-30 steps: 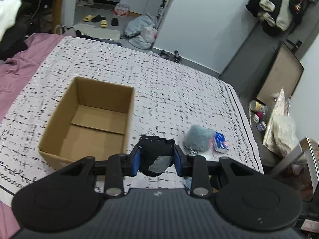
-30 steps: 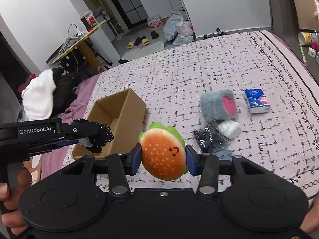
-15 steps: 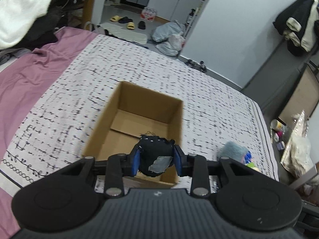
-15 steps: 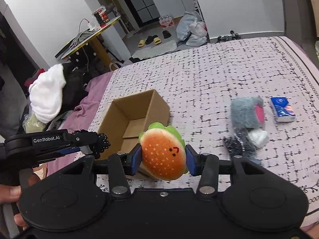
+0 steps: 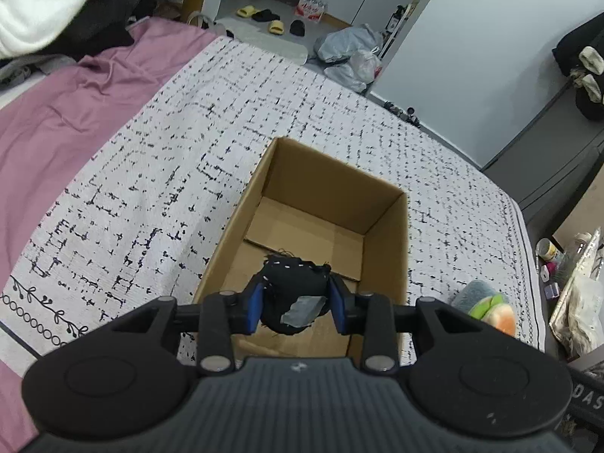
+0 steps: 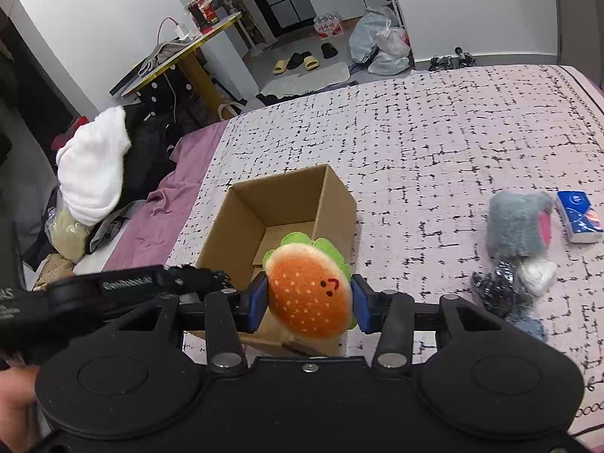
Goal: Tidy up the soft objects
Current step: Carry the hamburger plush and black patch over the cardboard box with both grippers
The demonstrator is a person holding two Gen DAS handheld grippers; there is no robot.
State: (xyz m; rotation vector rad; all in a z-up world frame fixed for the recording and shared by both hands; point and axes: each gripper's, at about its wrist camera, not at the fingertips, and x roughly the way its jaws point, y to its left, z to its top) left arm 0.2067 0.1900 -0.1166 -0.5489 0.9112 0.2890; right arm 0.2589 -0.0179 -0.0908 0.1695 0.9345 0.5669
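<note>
Black pouch [image 5: 292, 294] pinched in left tool [image 5: 296, 302], burger plush [image 6: 309, 294] clamped in right tool [image 6: 308, 304]

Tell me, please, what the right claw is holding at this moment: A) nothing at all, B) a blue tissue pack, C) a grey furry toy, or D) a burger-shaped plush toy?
D: the right claw is shut on the burger-shaped plush toy, its blue pads pressing both sides, while the grey furry toy and the blue tissue pack lie on the bed.
</note>
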